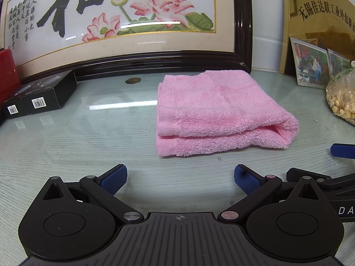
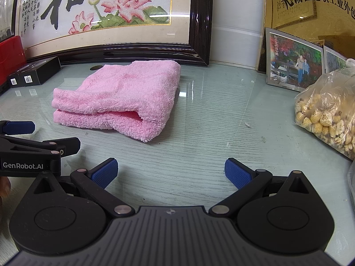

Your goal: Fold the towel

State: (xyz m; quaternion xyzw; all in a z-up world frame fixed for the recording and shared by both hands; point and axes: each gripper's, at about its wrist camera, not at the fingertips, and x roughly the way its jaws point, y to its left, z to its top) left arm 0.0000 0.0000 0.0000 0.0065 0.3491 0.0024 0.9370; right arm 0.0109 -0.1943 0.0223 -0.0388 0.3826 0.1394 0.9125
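A pink towel (image 1: 219,113) lies folded in layers on the glass-topped table (image 1: 66,146). It also shows in the right wrist view (image 2: 124,97), left of centre. My left gripper (image 1: 180,180) is open and empty, just short of the towel's near edge. My right gripper (image 2: 170,173) is open and empty, near and to the right of the towel. One blue finger of the right gripper shows at the right edge of the left wrist view (image 1: 342,150). The left gripper's body shows at the left of the right wrist view (image 2: 28,155).
A large framed lotus embroidery (image 1: 124,20) leans against the wall behind the towel. Black boxes (image 1: 37,98) lie at the back left beside a red object (image 1: 5,71). Framed photos (image 2: 292,64) and a plastic bag of puffed snacks (image 2: 328,113) stand at the right.
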